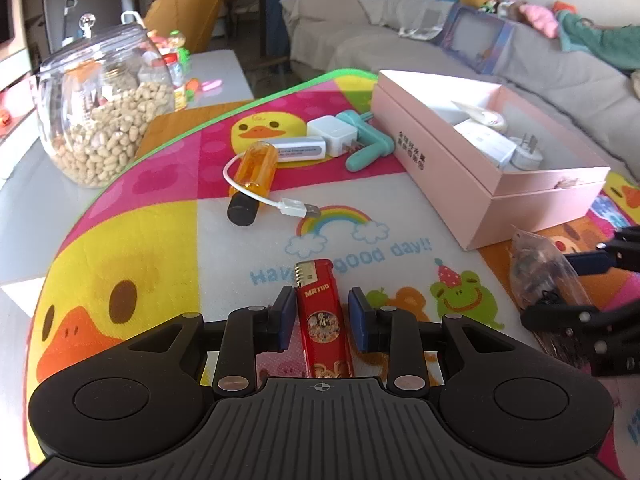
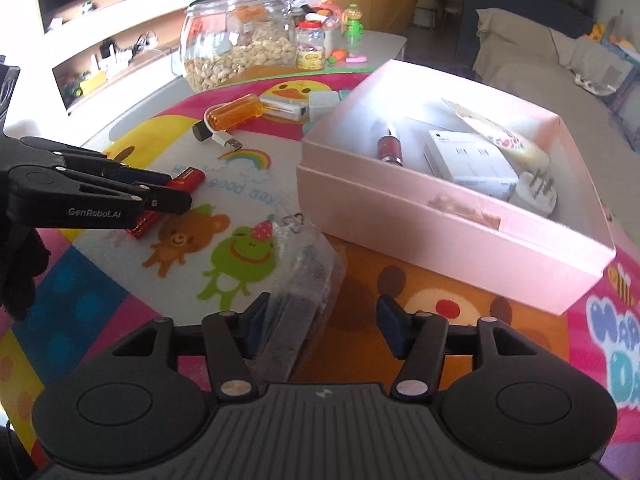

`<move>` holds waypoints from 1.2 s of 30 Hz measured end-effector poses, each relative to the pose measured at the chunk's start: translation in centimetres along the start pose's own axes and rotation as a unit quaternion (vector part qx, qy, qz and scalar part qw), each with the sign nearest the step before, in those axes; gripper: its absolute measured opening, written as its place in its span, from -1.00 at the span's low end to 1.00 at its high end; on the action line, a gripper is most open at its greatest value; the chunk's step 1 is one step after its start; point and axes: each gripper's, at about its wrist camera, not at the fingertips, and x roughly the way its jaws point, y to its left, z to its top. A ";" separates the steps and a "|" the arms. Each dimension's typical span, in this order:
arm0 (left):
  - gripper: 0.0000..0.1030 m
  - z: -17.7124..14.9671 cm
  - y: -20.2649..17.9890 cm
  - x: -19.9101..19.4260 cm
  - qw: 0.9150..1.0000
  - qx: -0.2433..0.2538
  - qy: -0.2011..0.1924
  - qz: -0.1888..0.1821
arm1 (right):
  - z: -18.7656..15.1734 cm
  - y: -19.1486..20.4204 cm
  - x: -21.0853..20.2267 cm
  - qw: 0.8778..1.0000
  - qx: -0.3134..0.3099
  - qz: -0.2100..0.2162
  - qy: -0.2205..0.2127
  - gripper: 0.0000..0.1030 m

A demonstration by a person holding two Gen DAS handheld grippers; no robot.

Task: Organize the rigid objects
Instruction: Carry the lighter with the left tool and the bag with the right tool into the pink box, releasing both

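Between the blue pads of our left tool (image 1: 320, 316) lies a red lighter (image 1: 323, 320), flat on the cartoon mat (image 1: 248, 248); the pads stand narrow on either side, with small gaps showing, so we grip nothing yet. Our right tool (image 2: 322, 330) stands wide, its left pad touching a clear plastic bag (image 2: 304, 280) (contents blurred). Beyond sits the open pink box (image 2: 440, 224) holding a charger (image 2: 472, 164) and plug (image 2: 534, 196). An orange bottle (image 1: 256, 168) lies farther back on the mat.
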 end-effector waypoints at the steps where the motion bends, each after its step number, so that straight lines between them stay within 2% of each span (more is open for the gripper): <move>1: -0.38 0.2 -0.1 0.0 1.000 -0.002 0.005 0.004 | -0.2 0.1 0.0 1.000 0.000 0.000 -0.005 0.16; 6: -0.39 0.4 -0.3 0.1 1.000 -0.003 0.013 0.012 | -0.5 0.6 0.4 1.000 0.005 0.001 -0.019 0.36; 10: -0.38 -0.1 -0.1 -0.2 1.000 -0.018 0.006 0.010 | -0.7 1.0 0.4 0.999 -0.003 -0.005 -0.034 0.34; 11: -0.38 -0.2 -0.2 -0.4 1.000 -0.013 0.005 0.009 | -0.8 1.1 0.3 0.999 -0.008 -0.007 -0.038 0.21; 12: -0.43 -0.5 -0.2 -0.6 1.000 -0.010 0.002 0.009 | -0.9 1.3 0.1 0.999 -0.016 -0.006 -0.040 -0.05; 15: -0.48 -1.9 -0.7 -1.6 1.000 0.007 -0.021 0.000 | -0.9 2.1 -0.7 0.999 -0.041 0.003 -0.026 -0.58; 17: -0.49 -3.2 -1.8 -2.5 0.999 0.037 -0.032 -0.002 | -1.1 2.2 -1.4 0.999 -0.039 0.013 -0.018 -0.60; 21: -0.49 -5.5 -3.9 -4.8 0.996 0.067 -0.037 -0.037 | -2.2 1.8 -3.8 0.999 -0.024 0.035 -0.020 -0.60; 25: -0.49 -6.5 -6.2 -7.0 0.992 0.096 -0.039 -0.073 | -3.1 1.1 -7.2 0.998 -0.021 0.021 -0.047 -0.60; 27: -0.49 -5.9 -7.2 -7.9 0.990 0.102 -0.044 -0.089 | -3.0 0.4 -9.0 0.997 -0.017 0.014 -0.068 -0.60; 30: -0.49 -3.6 -8.5 -9.5 0.985 0.110 -0.075 -0.110 | -1.6 -0.9 -11.6 0.994 -0.002 0.005 -0.106 -0.60; 36: -0.49 4.9 -10.1 -12.1 0.974 0.117 -0.164 -0.105 | 3.5 -4.1 -15.6 0.981 0.022 -0.024 -0.191 -0.60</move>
